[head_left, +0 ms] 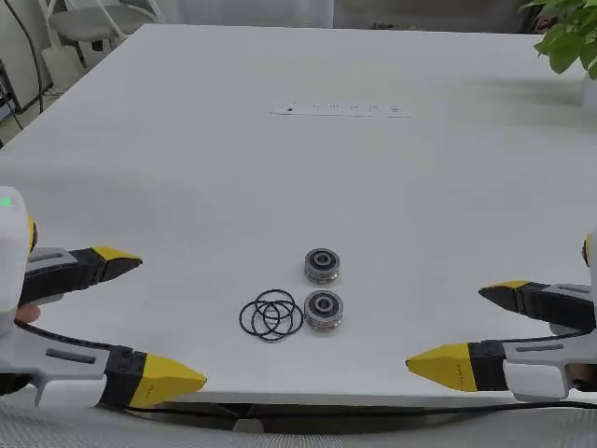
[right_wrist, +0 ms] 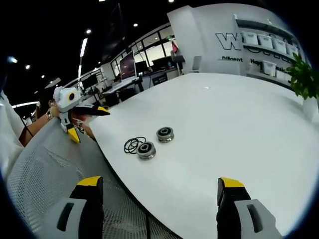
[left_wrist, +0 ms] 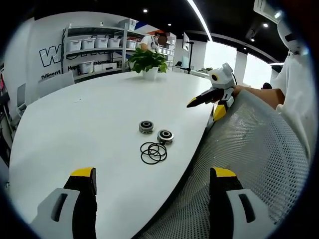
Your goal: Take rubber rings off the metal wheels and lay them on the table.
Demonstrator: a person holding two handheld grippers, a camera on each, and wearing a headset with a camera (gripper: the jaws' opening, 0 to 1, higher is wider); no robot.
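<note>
Rings (head_left: 271,315) lie piled near the front edge of the bench (head_left: 280,168), beside the nearer of two metal wheels (head_left: 323,310); we judge removal largely done. Both the left gripper (head_left: 173,322) and right gripper (head_left: 444,327) stand wide open, empty.

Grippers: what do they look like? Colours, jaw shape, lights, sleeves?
The left gripper and right gripper match: white bodies, black jaw sections and wedge-shaped yellow tips. A green light glows on the left one's white housing. The person wears a white sleeve.
</note>
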